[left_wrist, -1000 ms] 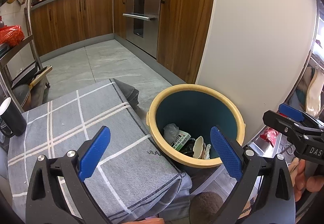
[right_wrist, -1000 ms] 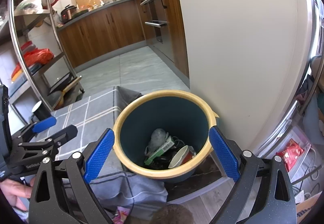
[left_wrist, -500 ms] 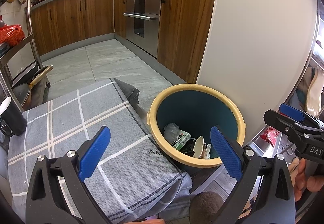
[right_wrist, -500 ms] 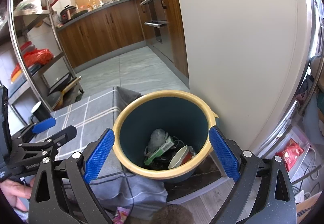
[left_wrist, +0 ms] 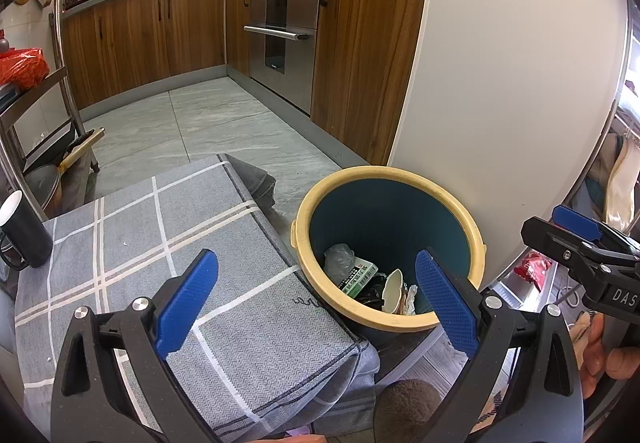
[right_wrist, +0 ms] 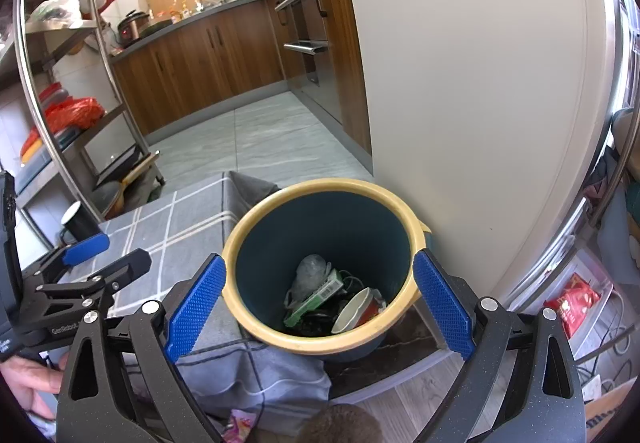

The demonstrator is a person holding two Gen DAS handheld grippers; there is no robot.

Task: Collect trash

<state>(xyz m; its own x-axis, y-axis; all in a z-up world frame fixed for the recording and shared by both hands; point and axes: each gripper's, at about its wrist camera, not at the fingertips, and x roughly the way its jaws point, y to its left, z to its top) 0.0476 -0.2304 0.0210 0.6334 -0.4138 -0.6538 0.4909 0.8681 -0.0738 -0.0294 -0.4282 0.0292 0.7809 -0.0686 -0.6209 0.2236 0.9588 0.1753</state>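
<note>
A dark blue bin with a yellow rim [left_wrist: 440, 323] [right_wrist: 360, 343] stands on the floor against the table's right edge. Inside lie a crumpled grey wrapper [right_wrist: 310, 271], a green-and-white carton [left_wrist: 357, 277] [right_wrist: 320, 295] and a white paper cup [left_wrist: 391, 289] [right_wrist: 352, 311]. My left gripper [left_wrist: 316, 295] hangs open over the table's corner and the bin's left side, nothing between its blue pads. Above the bin my right gripper [right_wrist: 318, 297] is open and empty too, its pads level with the rim on either side. Each gripper shows at the edge of the other's view.
The table wears a grey checked cloth [left_wrist: 160, 243] [right_wrist: 168, 227]. A black mug [left_wrist: 24, 235] [right_wrist: 80, 221] stands at its far left. A white fridge wall [left_wrist: 500, 83] rises behind the bin. A metal rack [right_wrist: 80, 103] stands left. A red snack bag [right_wrist: 572, 303] lies at the right.
</note>
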